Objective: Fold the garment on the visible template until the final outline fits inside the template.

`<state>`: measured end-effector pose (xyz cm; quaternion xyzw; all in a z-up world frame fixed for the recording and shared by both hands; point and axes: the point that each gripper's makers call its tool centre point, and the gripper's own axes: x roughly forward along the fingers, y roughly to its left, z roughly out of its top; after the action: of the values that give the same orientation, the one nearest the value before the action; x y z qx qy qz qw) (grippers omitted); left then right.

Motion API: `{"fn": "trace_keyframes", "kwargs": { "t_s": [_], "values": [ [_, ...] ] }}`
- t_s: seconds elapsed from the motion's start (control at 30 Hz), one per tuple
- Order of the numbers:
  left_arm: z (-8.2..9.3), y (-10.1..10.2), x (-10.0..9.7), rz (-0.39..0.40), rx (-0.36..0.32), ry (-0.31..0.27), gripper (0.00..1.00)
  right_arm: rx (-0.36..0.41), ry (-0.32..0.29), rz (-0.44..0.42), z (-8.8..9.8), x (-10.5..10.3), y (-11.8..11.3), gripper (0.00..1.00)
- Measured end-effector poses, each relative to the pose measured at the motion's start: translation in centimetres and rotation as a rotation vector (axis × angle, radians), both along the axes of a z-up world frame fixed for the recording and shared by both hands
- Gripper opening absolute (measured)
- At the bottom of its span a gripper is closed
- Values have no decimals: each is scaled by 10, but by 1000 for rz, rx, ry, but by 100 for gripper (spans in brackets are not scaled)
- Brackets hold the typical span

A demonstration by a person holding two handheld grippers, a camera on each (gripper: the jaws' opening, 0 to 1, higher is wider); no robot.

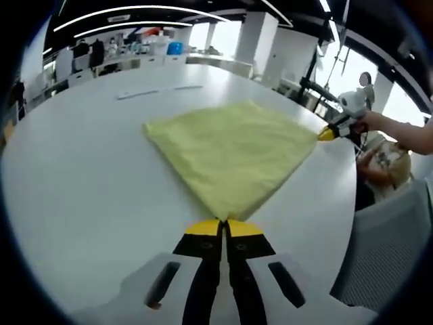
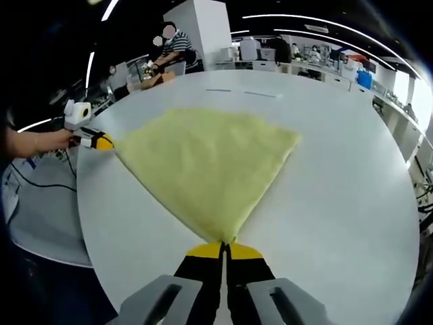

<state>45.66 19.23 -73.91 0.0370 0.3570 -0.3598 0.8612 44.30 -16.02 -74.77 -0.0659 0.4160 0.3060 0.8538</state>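
On the white bench (image 1: 81,189) lies one yellow garment (image 1: 230,152), spread flat, with no template outline that I can make out. The left claw (image 1: 223,227), at six o'clock in the left gripper view, is clamped on one corner; the right claw (image 2: 223,249) is clamped on another corner. To fold well, I would lift both corners together, keep the edge between them taut, and carry it evenly toward twelve o'clock. Count: one garment, two claws.
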Motion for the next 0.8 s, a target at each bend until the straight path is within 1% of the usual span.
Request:
{"fn": "trace_keyframes", "kwargs": {
  "t_s": [0.4, 0.8],
  "values": [
    [-2, 1, -8, -1, 7, 3, 0, 0, -2, -1, 0, -6, 1, 0],
    [-3, 1, -16, -20, 24, 1, 0, -5, 3, 2, -1, -11, 1, 0]
  ]
}}
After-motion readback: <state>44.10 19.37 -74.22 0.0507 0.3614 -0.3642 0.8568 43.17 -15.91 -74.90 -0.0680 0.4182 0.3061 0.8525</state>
